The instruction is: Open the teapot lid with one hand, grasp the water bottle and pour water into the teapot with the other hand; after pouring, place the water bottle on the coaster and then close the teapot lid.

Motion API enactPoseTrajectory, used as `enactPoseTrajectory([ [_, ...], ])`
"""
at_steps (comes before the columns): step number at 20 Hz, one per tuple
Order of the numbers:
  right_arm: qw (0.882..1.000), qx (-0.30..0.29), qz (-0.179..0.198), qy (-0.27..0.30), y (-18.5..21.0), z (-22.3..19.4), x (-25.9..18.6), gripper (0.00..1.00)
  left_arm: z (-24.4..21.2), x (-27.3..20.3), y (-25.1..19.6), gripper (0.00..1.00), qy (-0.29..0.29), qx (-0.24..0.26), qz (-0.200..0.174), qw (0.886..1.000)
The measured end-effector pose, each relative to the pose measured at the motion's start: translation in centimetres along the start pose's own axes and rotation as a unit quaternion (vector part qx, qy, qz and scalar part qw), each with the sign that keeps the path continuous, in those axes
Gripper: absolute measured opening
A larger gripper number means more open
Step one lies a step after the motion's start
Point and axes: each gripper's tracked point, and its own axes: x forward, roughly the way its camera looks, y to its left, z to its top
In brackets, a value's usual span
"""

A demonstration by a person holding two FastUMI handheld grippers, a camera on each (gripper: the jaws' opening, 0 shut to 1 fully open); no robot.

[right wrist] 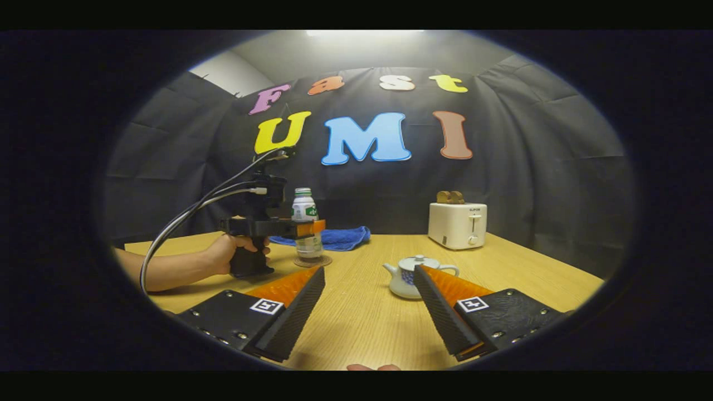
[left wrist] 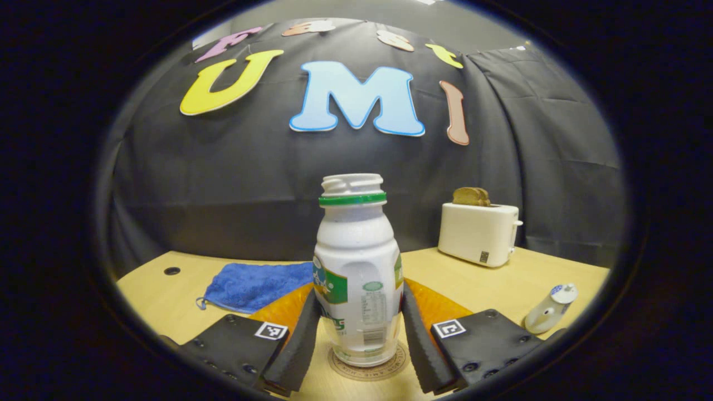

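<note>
Left gripper [left wrist: 360, 334] clamped on water bottle [left wrist: 357, 267] standing on coaster [left wrist: 367, 368]; right gripper [right wrist: 367, 312] wide apart, near teapot [right wrist: 405, 278].

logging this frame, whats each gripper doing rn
Left gripper: fingers around the water bottle on its coaster; contact cannot be told.
Right gripper: open, holding nothing, near the teapot.

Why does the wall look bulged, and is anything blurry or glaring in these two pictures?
In both views the fisheye lens bows the wall and table edges. In the left gripper view the bottle is sharp and evenly lit, standing on its coaster. The right gripper view is dimmer and softer, with a bright ceiling light at the top and the teapot a little hazy.
</note>
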Motion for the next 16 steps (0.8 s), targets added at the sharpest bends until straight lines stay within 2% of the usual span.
enactPoseTrajectory([
  [8,1.0,0.0,0.0,0.0,0.0,-0.1,0.0,0.98,-1.0,0.1,-1.1,0.84,0.026,0.042,-0.011,0.999],
  [9,1.0,0.0,0.0,0.0,0.0,0.0,0.0,0.98,-1.2,0.1,-1.1,0.77,0.028,0.049,-0.009,0.998],
  [10,1.0,0.0,0.0,0.0,0.0,0.0,0.0,0.98,-1.5,0.1,-1.0,0.86,0.032,0.053,-0.008,0.998],
  [11,1.0,0.0,0.0,0.0,0.0,0.0,0.1,0.98,-1.5,-0.1,-0.9,0.82,0.033,0.053,-0.006,0.998],
  [13,1.0,0.0,0.001,0.0,0.0,0.0,0.1,0.98,-1.7,-0.6,-1.4,1.0,0.027,0.05,-0.011,0.998],
  [16,1.0,0.0,0.007,0.0,0.2,0.0,0.1,0.98,-1.0,-1.1,-1.8,1.0,0.016,0.053,-0.015,0.998],
])
